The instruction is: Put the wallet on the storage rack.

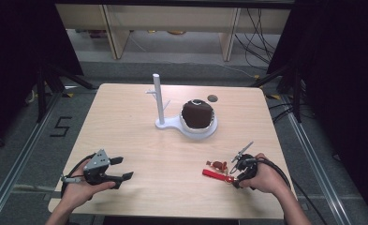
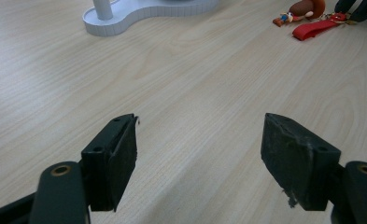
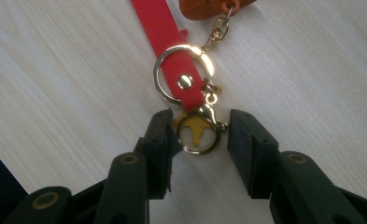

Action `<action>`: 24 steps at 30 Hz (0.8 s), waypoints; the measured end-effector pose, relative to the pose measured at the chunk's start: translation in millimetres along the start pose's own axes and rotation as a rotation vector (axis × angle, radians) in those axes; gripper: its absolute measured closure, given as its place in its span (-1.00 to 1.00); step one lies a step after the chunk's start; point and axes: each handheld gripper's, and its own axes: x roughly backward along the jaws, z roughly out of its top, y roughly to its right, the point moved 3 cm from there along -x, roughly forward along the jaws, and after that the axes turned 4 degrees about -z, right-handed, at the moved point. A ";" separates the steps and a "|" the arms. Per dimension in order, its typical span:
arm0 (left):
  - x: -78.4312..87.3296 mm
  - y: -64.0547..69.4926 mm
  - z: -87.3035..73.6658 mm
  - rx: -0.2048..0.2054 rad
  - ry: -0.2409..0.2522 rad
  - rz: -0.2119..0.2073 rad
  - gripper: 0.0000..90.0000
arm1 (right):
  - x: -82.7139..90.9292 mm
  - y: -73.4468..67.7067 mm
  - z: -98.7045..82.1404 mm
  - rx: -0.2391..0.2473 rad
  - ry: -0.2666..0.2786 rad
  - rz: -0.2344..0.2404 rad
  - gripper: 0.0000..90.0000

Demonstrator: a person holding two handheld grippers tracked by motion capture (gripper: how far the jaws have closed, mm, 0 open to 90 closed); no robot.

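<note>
A keychain lies on the wooden table at the front right: a red strap [image 1: 213, 174] [image 3: 165, 32], a gold ring [image 3: 183, 74], a gold clasp [image 3: 199, 130] and a small brown figure [image 1: 217, 165] [image 2: 302, 9]. My right gripper [image 1: 232, 176] [image 3: 200, 140] is low over the table, open, its jaws on either side of the clasp; a gap shows at the right pad. My left gripper [image 1: 123, 168] [image 2: 200, 149] rests at the front left, wide open, with bare table between its jaws.
A white stand [image 1: 159, 101] [image 2: 125, 18] with an upright post stands mid-table toward the back; a dark brown rounded object [image 1: 197, 115] sits on its round dish. A small dark disc [image 1: 212, 98] lies behind it. The table's front edge runs just under both hands.
</note>
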 end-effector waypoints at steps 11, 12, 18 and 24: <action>-0.5 0.6 -0.1 -0.002 0.002 -0.004 -0.41 | -1.0 -9.1 2.4 0.074 -0.026 -0.078 0.43; -0.2 0.8 -0.1 -0.003 -0.002 -0.003 -0.41 | -1.0 -9.1 2.4 0.069 -0.025 -0.075 0.43; 1.0 0.1 -0.1 0.000 0.003 0.002 -0.41 | -0.3 -6.7 3.6 0.047 -0.032 -0.059 0.55; 0.5 0.0 -0.7 0.003 0.002 0.003 -0.41 | -1.0 -0.1 6.3 0.086 -0.022 -0.054 0.86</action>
